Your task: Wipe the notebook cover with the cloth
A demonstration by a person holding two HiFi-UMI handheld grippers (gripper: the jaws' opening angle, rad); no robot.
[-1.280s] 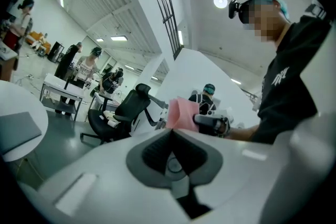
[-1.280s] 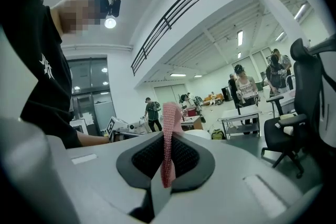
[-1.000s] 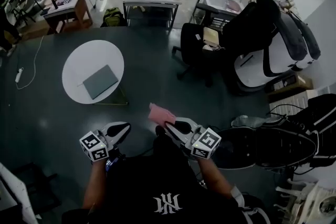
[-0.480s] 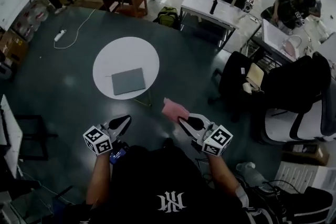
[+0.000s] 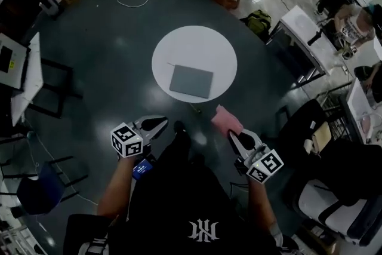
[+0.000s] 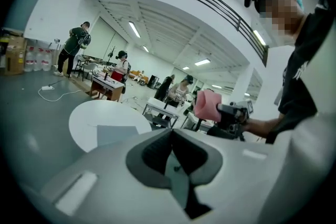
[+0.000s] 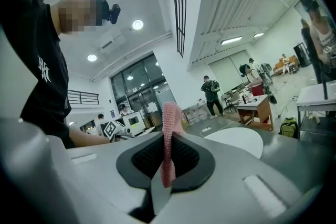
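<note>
Pink cloth (image 5: pixel 227 121) stood pinched between the jaws of the right gripper (image 5: pixel 234 134), a fold of it rising above the pads in the right gripper view; the left gripper (image 5: pixel 161 123) had its jaws closed together on nothing, as its own view showed. Both were held low and close to the person's body; the grey notebook (image 5: pixel 191 81) lay flat and closed on the round white table (image 5: pixel 194 45) ahead, well apart from either gripper, with dark floor between.

By the look of it, the step in hand was the approach: the cloth was secured, but no wiping had begun, and the cover was untouched. The next move called for carrying the right gripper forward and down until the loose end of the cloth lay on the cover, then drawing it across with light pressure; the cloth hung narrow from the pads, so a low angle would likely give more contact. A thin notebook on a smooth top would probably slide; the left gripper might need to press one edge to steady it.
</note>
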